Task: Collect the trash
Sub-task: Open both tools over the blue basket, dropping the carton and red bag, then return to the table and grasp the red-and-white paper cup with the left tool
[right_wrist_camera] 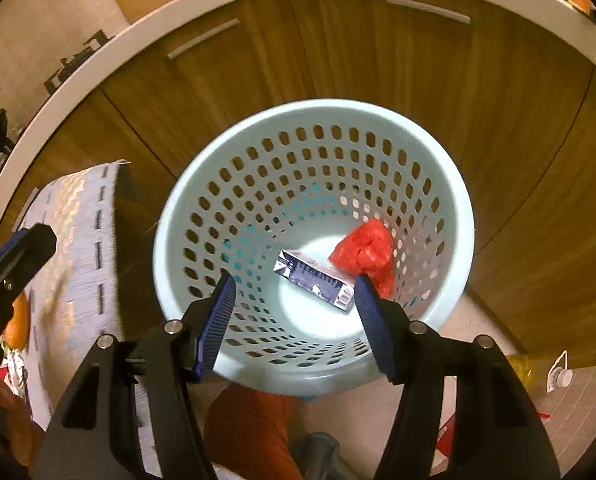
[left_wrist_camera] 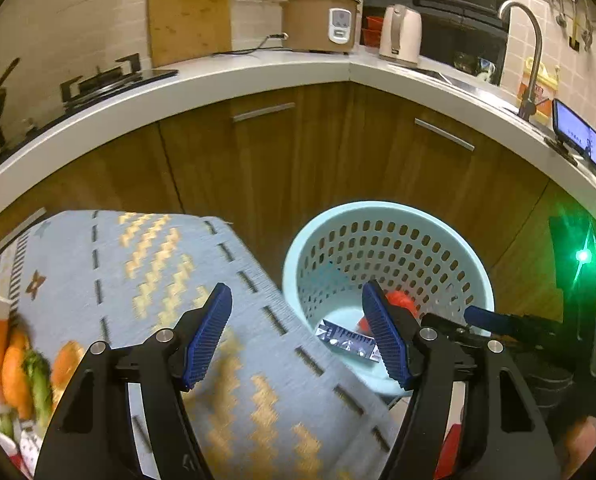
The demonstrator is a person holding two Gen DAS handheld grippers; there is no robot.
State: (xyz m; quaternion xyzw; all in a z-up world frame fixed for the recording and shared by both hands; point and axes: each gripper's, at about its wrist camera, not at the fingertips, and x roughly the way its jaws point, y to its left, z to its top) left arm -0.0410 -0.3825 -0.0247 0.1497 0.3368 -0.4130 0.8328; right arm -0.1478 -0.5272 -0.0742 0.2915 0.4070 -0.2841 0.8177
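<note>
Food packet [left_wrist_camera: 1,360]: far left on the patterned cloth [left_wrist_camera: 157,280], orange and green print, blurred and cut off by the frame edge; what it holds is unclear.
Left gripper [left_wrist_camera: 298,340]: released, blue pads wide apart, empty; it hangs over the cloth's right edge and the near-left rim of the basket.
Basket [left_wrist_camera: 450,232]: pale blue, perforated, on the floor before the wooden cabinet doors [left_wrist_camera: 338,140], just right of the cloth.
Carton [right_wrist_camera: 316,280]: dark blue and white, lying flat on the basket floor; print too small to read. In the left wrist view the left gripper's right finger covers one end.
Red bag [right_wrist_camera: 364,252]: crumpled, touching the carton's far-right side, against the basket wall.
Right gripper [right_wrist_camera: 293,308]: released, fingers spread, nothing between them; it sits above the basket's near rim, carton and bag below and just beyond its tips.
Floor, far right: a small white-capped item [right_wrist_camera: 560,376], partly cut off, not identifiable.
</note>
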